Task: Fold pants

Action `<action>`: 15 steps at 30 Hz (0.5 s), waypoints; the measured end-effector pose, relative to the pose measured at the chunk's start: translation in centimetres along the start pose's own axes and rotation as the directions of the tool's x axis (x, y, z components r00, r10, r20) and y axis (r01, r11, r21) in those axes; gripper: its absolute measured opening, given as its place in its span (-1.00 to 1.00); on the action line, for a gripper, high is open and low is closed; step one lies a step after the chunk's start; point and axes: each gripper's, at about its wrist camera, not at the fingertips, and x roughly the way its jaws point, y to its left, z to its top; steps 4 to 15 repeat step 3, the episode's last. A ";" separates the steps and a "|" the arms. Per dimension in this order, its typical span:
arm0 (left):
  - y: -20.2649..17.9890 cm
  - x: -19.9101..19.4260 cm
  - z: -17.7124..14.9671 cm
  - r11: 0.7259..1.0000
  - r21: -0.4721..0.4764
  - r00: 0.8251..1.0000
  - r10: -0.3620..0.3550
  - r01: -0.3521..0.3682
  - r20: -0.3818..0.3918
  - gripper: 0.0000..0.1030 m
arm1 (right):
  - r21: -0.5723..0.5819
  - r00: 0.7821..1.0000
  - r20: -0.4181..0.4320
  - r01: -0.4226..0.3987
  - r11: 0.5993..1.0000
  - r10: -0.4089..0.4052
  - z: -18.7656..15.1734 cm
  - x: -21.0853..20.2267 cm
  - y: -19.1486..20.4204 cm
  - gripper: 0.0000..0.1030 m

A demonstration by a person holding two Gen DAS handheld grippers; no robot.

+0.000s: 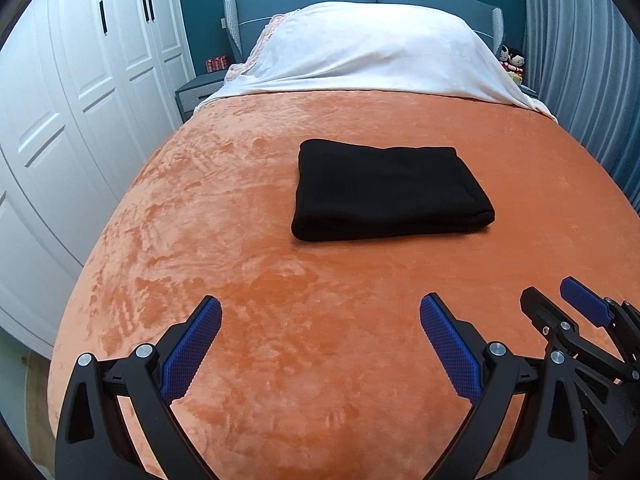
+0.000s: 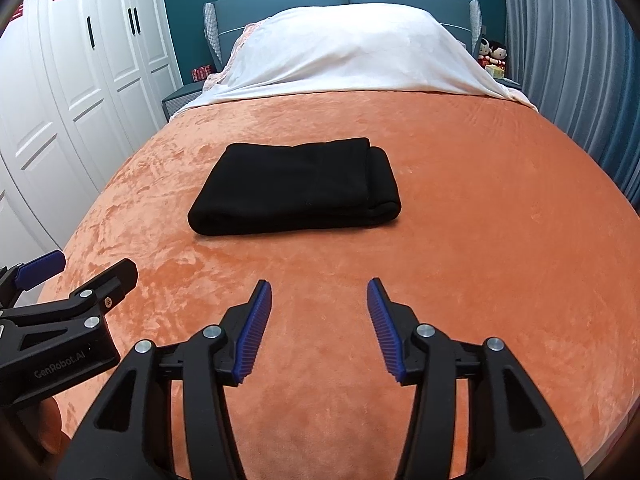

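The black pants lie folded in a thick rectangle in the middle of the orange bedspread; they also show in the right wrist view. My left gripper is open and empty, held above the bedspread well short of the pants. My right gripper is open and empty too, beside the left one and equally short of the pants. The right gripper also shows at the right edge of the left wrist view, and the left gripper at the left edge of the right wrist view.
A white sheet covers the pillows at the head of the bed. White wardrobe doors stand on the left, grey curtains on the right. A nightstand and dolls flank the headboard.
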 end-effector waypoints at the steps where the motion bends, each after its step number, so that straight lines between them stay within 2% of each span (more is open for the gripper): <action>1: 0.0 0.0 0.0 1.000 -0.001 1.000 0.000 0.000 0.004 0.90 | 0.000 1.000 0.001 0.003 1.000 -0.003 0.0 0.0 0.0 -0.06; 15: 0.1 -0.1 0.0 1.000 -0.011 1.000 -0.011 0.011 0.015 0.90 | -0.001 1.000 0.000 0.001 1.000 -0.001 0.0 0.1 0.0 -0.06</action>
